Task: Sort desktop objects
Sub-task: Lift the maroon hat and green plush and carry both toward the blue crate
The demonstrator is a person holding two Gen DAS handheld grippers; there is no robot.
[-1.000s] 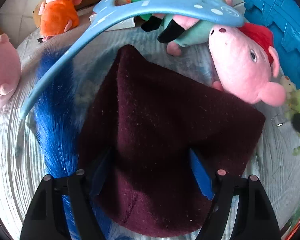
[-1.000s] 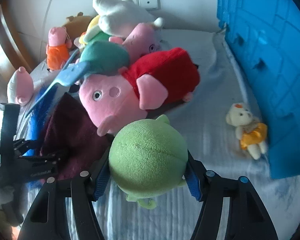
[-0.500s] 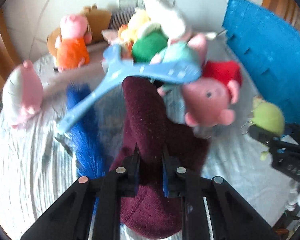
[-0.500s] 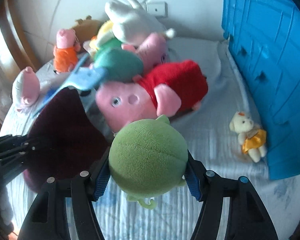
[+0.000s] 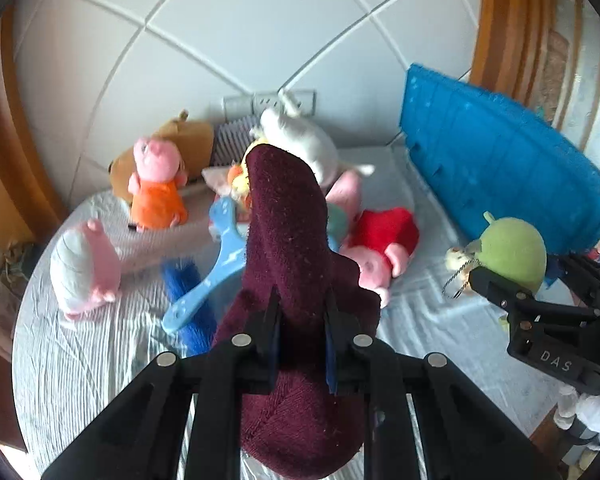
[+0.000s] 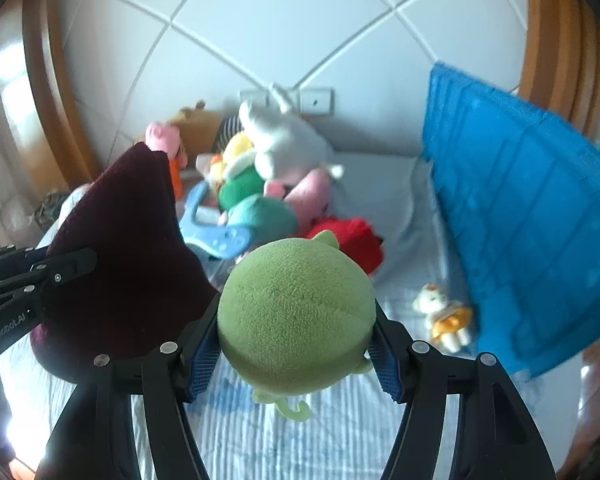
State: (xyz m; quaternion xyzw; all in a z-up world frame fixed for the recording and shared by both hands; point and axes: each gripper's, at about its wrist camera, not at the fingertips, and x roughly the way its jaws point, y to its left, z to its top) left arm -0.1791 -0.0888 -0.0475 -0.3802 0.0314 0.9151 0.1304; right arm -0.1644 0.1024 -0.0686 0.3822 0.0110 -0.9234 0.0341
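My left gripper (image 5: 300, 320) is shut on a dark maroon knit hat (image 5: 288, 248) and holds it up above the table; the hat also shows at the left of the right wrist view (image 6: 128, 248). My right gripper (image 6: 296, 344) is shut on a round green plush toy (image 6: 296, 312), held above the white cloth; that toy shows at the right of the left wrist view (image 5: 514, 252). A pile of plush toys lies behind: a pink pig in red (image 5: 380, 248), a pig in orange (image 5: 156, 192), a white plush (image 5: 300, 144).
A blue plastic crate (image 6: 532, 232) stands at the right. A small bear in orange (image 6: 444, 316) lies beside it. A light blue hanger (image 5: 216, 272) and a blue fuzzy duster (image 5: 184, 292) lie on the round cloth-covered table (image 5: 80, 344). A pink and white pig (image 5: 84, 264) sits at the left.
My left gripper has closed on the maroon hat and lifted it off the table. My right gripper has risen and pulled back with the green plush.
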